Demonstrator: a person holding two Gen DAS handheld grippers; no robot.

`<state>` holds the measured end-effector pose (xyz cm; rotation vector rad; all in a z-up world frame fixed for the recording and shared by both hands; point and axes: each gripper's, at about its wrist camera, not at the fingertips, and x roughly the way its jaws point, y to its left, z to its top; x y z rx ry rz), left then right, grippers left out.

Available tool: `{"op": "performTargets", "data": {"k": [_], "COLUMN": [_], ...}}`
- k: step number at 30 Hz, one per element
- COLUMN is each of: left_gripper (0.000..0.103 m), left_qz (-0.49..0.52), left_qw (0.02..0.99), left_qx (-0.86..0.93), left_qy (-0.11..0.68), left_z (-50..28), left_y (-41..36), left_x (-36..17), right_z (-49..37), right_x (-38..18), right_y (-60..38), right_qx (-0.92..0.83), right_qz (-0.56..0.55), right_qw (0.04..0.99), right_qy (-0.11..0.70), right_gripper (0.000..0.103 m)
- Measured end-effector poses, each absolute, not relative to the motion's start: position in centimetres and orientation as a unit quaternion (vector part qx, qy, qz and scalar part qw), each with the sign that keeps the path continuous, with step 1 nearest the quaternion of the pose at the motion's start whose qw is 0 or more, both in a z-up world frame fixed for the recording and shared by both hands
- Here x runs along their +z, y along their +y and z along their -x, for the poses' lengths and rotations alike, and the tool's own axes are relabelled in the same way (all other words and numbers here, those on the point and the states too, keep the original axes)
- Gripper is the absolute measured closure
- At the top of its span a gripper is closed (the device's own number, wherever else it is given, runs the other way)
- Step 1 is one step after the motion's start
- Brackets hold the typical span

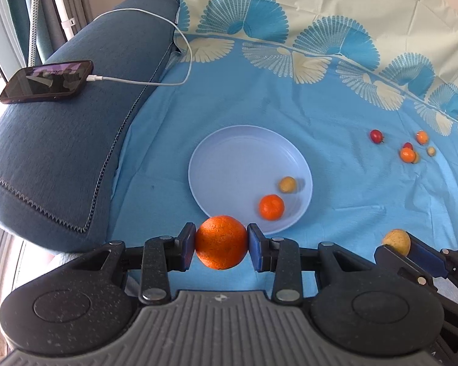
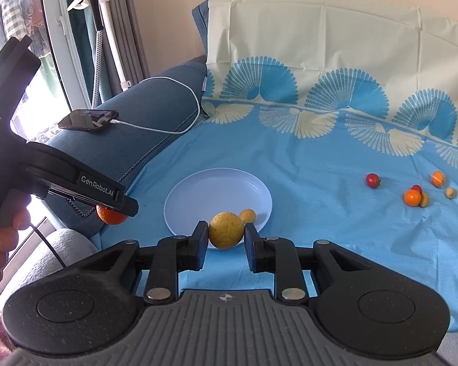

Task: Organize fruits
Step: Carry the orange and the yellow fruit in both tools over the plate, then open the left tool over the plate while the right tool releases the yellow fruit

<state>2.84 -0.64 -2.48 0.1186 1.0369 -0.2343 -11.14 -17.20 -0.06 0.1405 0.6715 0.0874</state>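
Note:
My left gripper (image 1: 221,245) is shut on an orange (image 1: 221,242), just short of the near rim of a pale blue plate (image 1: 229,164). In the plate lie a small orange (image 1: 271,207) and a small yellow fruit (image 1: 288,184). My right gripper (image 2: 226,231) is shut on a yellow fruit (image 2: 226,229), held before the plate (image 2: 204,192). It also shows at the right of the left wrist view as the right gripper (image 1: 403,245) with its yellow fruit (image 1: 397,240). Loose fruits lie far right: a red one (image 2: 372,180), oranges (image 2: 412,197) and small yellow ones.
A blue sofa arm (image 1: 61,152) rises on the left with a phone (image 1: 47,81) and its white cable (image 1: 183,58) on it. A patterned blue cloth (image 1: 351,183) covers the seat. A hand (image 2: 0,244) holds the left gripper (image 2: 76,183) at the left of the right wrist view.

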Motion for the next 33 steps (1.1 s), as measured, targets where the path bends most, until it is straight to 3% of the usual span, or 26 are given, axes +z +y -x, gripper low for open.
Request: {"op": "performTargets", "data": {"k": [16, 29, 31, 32, 33], "left_gripper": [0.063, 0.062, 0.047, 0.023, 0.005], "left_qz": [-0.076, -0.097, -0.093, -0.090, -0.087], "left_qw": [0.840, 0.826, 0.827, 0.830, 0.837], "left_qx": [-0.093, -0.081, -0.085, -0.083, -0.079], "left_qy": [0.530, 0.549, 0.549, 0.544, 0.535], "left_z": [-12.6, -15.9, -16.1, -16.0, -15.8], "left_y": [-3.9, -4.3, -4.1, -3.9, -3.6], "left_x": [-9.3, -13.3, -13.2, -12.9, -12.4], "right_z": [0.1, -4.9, -5.1, -5.1, -5.1], "right_x": [-6.3, -10.4, -10.6, -10.6, -10.6], "right_y": [-16.7, -15.8, -15.6, -15.6, -15.6], "right_qx": [0.053, 0.066, 0.069, 0.071, 0.072], "right_qz": [-0.039, -0.019, -0.019, -0.020, -0.021], "right_qw": [0.924, 0.907, 0.906, 0.907, 0.908], "right_qy": [0.376, 0.416, 0.417, 0.415, 0.413], "right_gripper": [0.076, 0.076, 0.076, 0.075, 0.062]}}
